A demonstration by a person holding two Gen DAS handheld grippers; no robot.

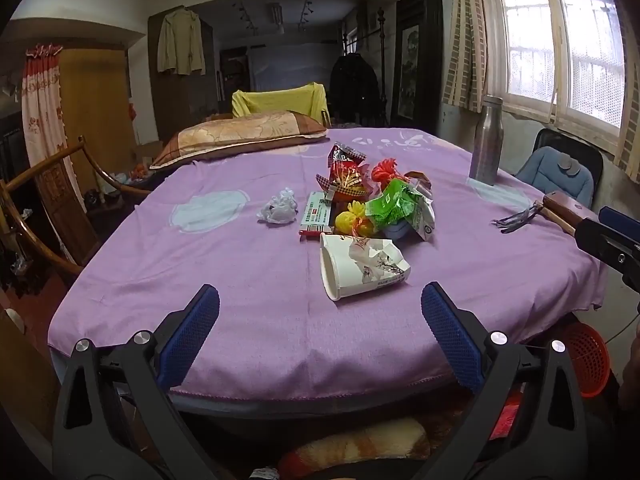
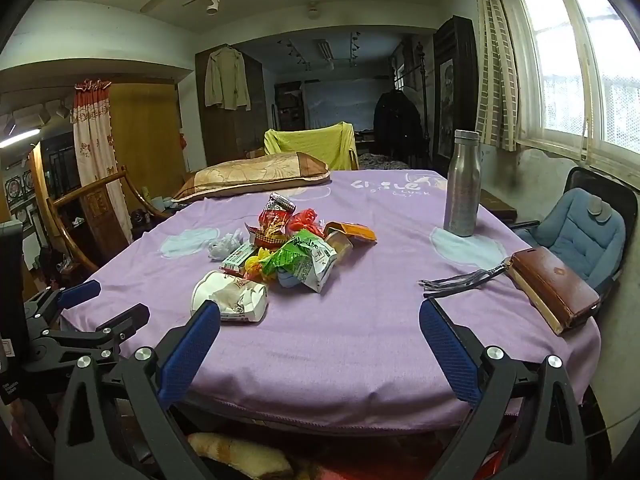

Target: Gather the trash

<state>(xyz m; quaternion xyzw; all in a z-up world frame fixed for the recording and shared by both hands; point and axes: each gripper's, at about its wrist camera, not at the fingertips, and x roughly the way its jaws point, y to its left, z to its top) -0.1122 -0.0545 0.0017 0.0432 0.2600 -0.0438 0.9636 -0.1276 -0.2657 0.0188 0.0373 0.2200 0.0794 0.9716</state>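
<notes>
A pile of trash lies mid-table on the purple cloth [image 1: 248,280]: a crushed white paper cup [image 1: 360,270] [image 2: 232,296] nearest me, a green wrapper [image 1: 394,206] [image 2: 300,258], a red snack bag [image 1: 346,172] [image 2: 274,218], a crumpled white tissue [image 1: 279,210] [image 2: 226,244] and a small white-green box [image 1: 318,214]. My left gripper [image 1: 320,312] is open and empty over the near table edge, short of the cup. My right gripper [image 2: 320,328] is open and empty, to the right of the cup. The left gripper also shows in the right wrist view [image 2: 92,312].
A steel bottle [image 1: 486,140] [image 2: 464,184] stands at the right. A brown book with a tassel [image 2: 556,288] lies at the right edge. A pillow [image 1: 240,136] lies at the far side. An orange basket [image 1: 588,360] sits on the floor at right. Chairs surround the table.
</notes>
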